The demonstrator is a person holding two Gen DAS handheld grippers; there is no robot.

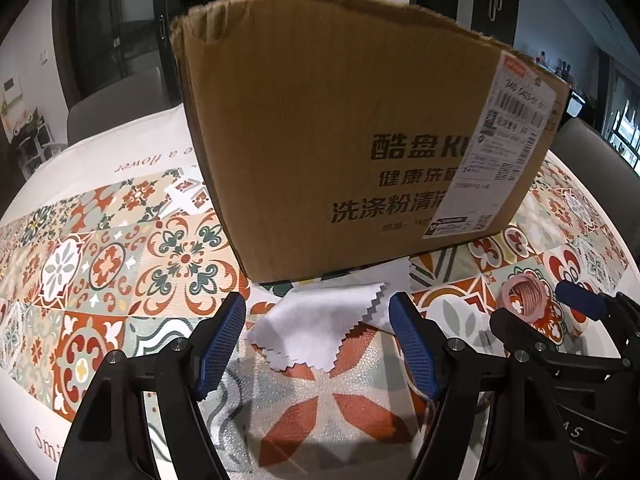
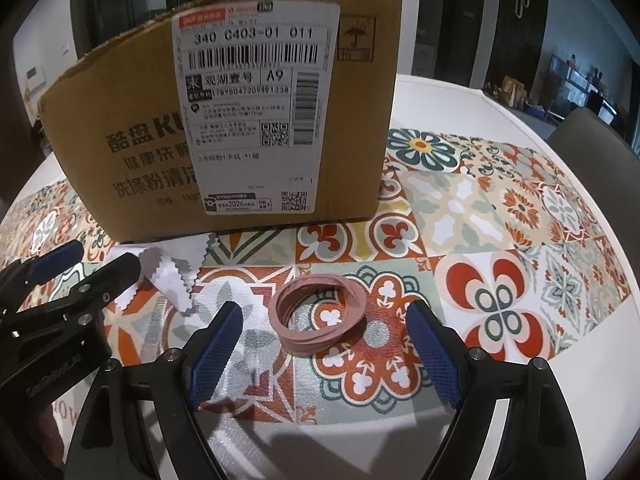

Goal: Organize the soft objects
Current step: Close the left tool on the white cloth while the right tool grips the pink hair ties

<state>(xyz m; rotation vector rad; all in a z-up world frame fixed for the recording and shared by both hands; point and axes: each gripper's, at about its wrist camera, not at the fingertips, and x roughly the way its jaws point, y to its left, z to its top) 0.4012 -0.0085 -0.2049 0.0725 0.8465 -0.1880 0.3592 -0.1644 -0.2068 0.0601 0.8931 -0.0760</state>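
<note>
A white cloth with zigzag edges (image 1: pixel 320 326) lies on the patterned tablecloth in front of a brown cardboard box (image 1: pixel 340 120). My left gripper (image 1: pixel 318 340) is open, its blue pads on either side of the cloth, just above it. A pink stack of soft rings (image 2: pixel 318 318) lies on the table right of the cloth. My right gripper (image 2: pixel 324 350) is open around the rings. The rings (image 1: pixel 524 298) and the right gripper (image 1: pixel 544 312) also show in the left wrist view. The cloth (image 2: pixel 170 278), the box (image 2: pixel 240 120) and the left gripper (image 2: pixel 90 266) show in the right wrist view.
The box stands close behind both objects, its open top out of sight. The round table's white rim (image 2: pixel 600 340) curves at right. Grey chairs (image 1: pixel 116 108) stand behind the table. Dark cabinets fill the background.
</note>
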